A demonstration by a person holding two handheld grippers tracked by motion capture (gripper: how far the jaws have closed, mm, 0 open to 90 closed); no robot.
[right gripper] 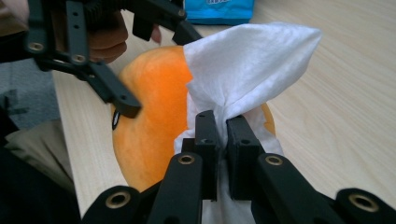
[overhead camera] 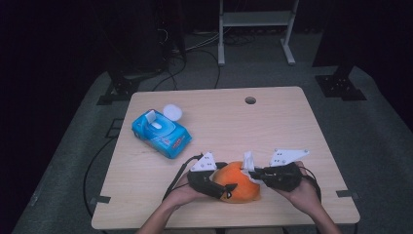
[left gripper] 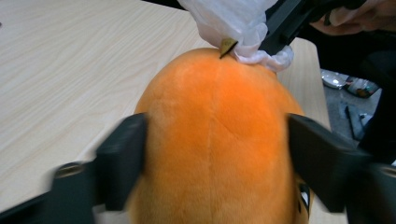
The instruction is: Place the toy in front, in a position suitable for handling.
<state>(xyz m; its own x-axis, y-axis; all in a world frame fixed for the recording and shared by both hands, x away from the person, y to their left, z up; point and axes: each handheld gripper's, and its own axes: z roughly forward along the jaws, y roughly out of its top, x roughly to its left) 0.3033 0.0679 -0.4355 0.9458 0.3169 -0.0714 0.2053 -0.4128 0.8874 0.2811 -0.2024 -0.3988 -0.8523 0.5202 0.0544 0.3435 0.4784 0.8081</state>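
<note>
The round orange plush toy [overhead camera: 237,183] lies near the desk's near edge, about midway along it, between the two hands. The left gripper [left gripper: 215,163] has its black fingers [left gripper: 122,161] set wide on either side of the toy's body; the pads sit at its flanks, but I cannot tell whether they press in. The right gripper [right gripper: 222,140] has its fingers nearly together, pinching a bunched white wet wipe [right gripper: 247,65] that rests against the toy's top end, by a small brown stalk [left gripper: 228,46].

The step looks like wiping the plush clean. To do it well, the left fingers should steady the toy firmly so it does not roll, while the right drags the wipe in short strokes along the fabric, keeping the pinch tight so the wipe does not slip out.

The light wooden desk [overhead camera: 292,126] has a round cable hole [overhead camera: 250,100] near its far edge. A blue wet-wipe pack [overhead camera: 161,132] with its white lid flipped open lies toward the far left corner. Beyond is grey carpet, a white metal stand [overhead camera: 255,29] and trailing cables in a dark room.
</note>
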